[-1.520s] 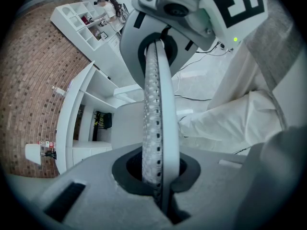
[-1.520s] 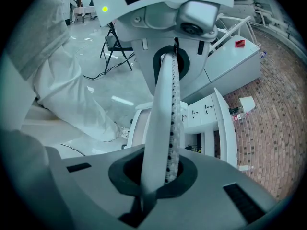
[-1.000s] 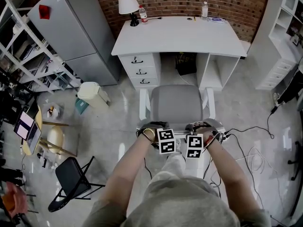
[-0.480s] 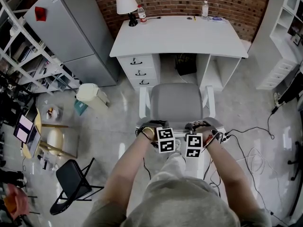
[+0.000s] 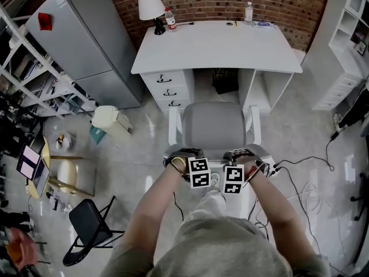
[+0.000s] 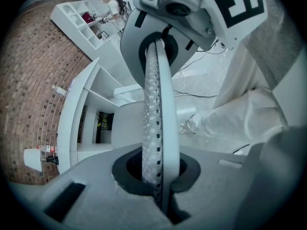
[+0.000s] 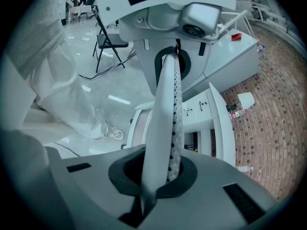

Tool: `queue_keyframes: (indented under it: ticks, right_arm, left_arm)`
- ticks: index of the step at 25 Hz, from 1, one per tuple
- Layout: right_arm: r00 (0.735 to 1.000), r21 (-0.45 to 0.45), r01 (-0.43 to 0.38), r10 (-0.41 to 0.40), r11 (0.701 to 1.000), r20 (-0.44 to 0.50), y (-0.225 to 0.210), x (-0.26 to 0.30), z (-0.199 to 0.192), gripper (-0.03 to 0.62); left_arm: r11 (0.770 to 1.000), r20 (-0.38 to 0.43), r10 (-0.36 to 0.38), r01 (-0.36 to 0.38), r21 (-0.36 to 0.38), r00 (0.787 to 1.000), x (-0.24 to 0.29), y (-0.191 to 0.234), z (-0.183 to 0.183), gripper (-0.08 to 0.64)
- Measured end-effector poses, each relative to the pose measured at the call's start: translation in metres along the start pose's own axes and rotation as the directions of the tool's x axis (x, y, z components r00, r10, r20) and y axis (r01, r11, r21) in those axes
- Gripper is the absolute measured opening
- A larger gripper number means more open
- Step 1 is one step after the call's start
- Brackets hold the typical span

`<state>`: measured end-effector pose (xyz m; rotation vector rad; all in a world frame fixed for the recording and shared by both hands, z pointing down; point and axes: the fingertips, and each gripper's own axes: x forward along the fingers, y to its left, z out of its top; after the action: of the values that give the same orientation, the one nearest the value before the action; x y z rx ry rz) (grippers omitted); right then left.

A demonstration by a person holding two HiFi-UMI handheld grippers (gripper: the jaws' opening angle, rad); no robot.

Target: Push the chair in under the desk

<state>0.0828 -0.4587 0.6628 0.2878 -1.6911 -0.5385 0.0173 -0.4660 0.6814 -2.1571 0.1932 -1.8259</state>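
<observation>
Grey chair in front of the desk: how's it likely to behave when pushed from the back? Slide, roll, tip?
It probably slides easily: the floor looks glossy and smooth. The base of the chair is hidden, so wheels can't be confirmed. Its white armrests look close to the width of the opening under the desk, so it may snag if it skews.

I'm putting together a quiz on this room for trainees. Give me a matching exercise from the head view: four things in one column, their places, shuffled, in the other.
Things
1. table lamp
2. grey chair
3. black folding chair
4. lidded bin

Places
A. floor, bottom left of the view
B. in front of the desk, at its knee space
C. floor, beside the fridge
D. the desk's back left corner

Pairs: 1-D, 2-B, 3-A, 4-C
</observation>
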Motion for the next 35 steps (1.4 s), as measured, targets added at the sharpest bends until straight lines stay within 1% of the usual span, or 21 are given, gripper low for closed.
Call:
queue_keyframes:
  ticks: [19,35]
  right_arm:
    - [1.000,0.019,-0.007,0.007,1.000,-0.008,-0.038,0.016,-0.010,0.009]
    - [1.000,0.024,-0.003,0.003,1.000,-0.010,-0.062,0.029,-0.015,0.009]
  left_arm:
    - [1.000,0.003,-0.009,0.009,0.015,1.000,0.009,0.043,-0.003,0.012]
    - [1.000,0.005,-0.011,0.011,0.027,1.000,0.018,0.069,-0.007,0.012]
